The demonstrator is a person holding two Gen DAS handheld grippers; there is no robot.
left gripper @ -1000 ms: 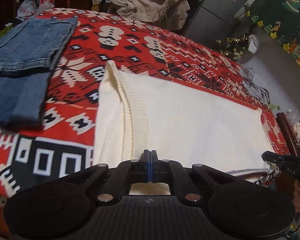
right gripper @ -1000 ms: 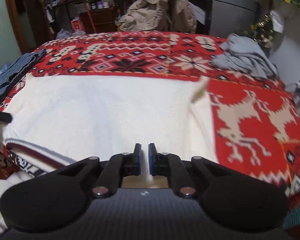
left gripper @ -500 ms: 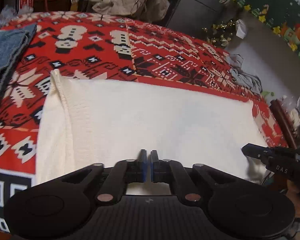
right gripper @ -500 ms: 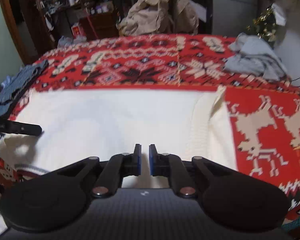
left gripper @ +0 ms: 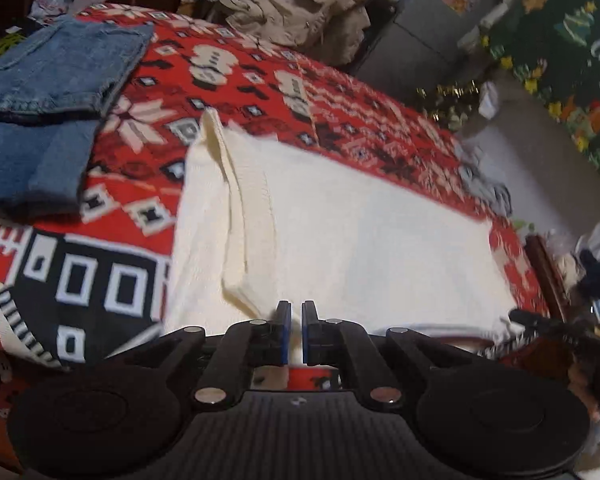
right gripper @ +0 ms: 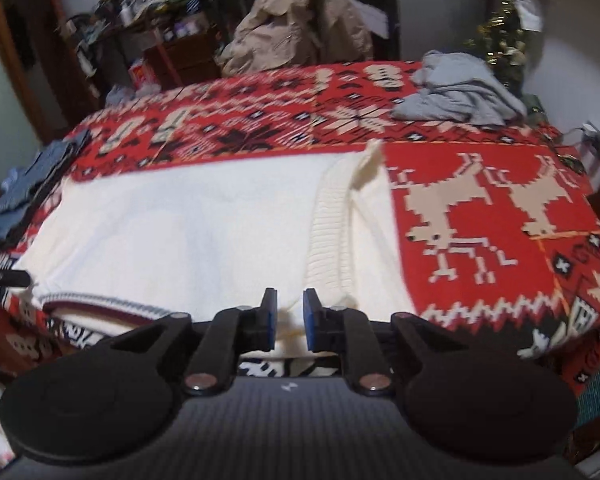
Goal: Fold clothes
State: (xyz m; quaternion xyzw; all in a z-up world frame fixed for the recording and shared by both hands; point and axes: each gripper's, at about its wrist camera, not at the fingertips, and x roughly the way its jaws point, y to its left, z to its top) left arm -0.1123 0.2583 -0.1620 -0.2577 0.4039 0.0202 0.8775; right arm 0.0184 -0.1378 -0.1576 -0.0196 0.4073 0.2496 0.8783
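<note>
Left gripper [left gripper: 296, 330], bottom centre of its view: jaws nearly together, a narrow gap with cream fabric showing in it; whether the pads actually pinch it cannot be told. Right gripper [right gripper: 287, 320]: jaws are opening, a thin fold of cream knit sits between them, pads clear of it.

Cream-white knitted sweater [right gripper: 188, 236] lies flat across the near half of the bed, spreading from 6 o'clock out to 12 in both views; ribbed sleeve [right gripper: 332, 232] folded inward along its right side (same on the left side, seen from the left wrist [left gripper: 236, 216]). Striped ribbed hem [right gripper: 100, 304] at 8 o'clock by the near edge.

Under it, red patterned reindeer blanket [right gripper: 480, 208]. Folded blue denim jeans [left gripper: 56, 92] at 10 o'clock, apart from the sweater. Crumpled grey garment [right gripper: 460, 96] at 1 o'clock, far edge. Beige jacket [right gripper: 300, 24] beyond the bed, 12 o'clock.
</note>
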